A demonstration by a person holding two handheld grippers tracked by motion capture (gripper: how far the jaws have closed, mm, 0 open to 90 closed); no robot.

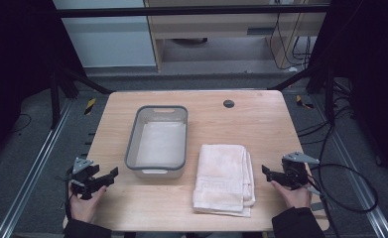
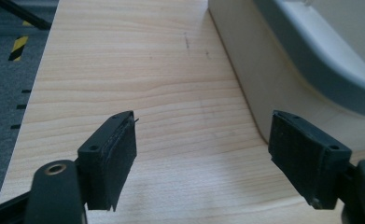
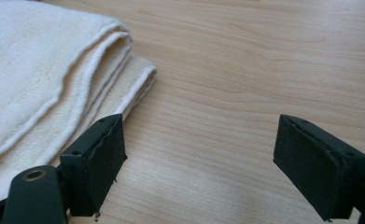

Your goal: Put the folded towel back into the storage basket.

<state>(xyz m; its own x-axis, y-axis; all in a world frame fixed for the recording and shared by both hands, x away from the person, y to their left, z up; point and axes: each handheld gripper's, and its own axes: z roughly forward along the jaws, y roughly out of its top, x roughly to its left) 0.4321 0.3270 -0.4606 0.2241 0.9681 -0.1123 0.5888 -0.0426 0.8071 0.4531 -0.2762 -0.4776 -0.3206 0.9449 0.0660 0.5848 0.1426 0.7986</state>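
Observation:
A folded cream towel (image 1: 224, 178) lies on the wooden table (image 1: 261, 124), right of a grey-rimmed white bin (image 1: 158, 141). My left gripper (image 1: 107, 176) hovers at the table's front left, open, its jaws pointing toward the bin. In the left gripper view the gripper (image 2: 203, 158) is empty, with the bin's wall (image 2: 273, 79) at the right. My right gripper (image 1: 267, 172) is open at the front right, just right of the towel. The right gripper view shows its jaws (image 3: 201, 163) wide apart over bare wood, with the towel's folded edge (image 3: 54, 84) by the left jaw.
A small dark round grommet (image 1: 228, 103) sits near the table's far edge. Black cables (image 1: 350, 183) trail off the right side. Dark frame struts and grey floor surround the table. Bare wood lies in front of the bin and behind the towel.

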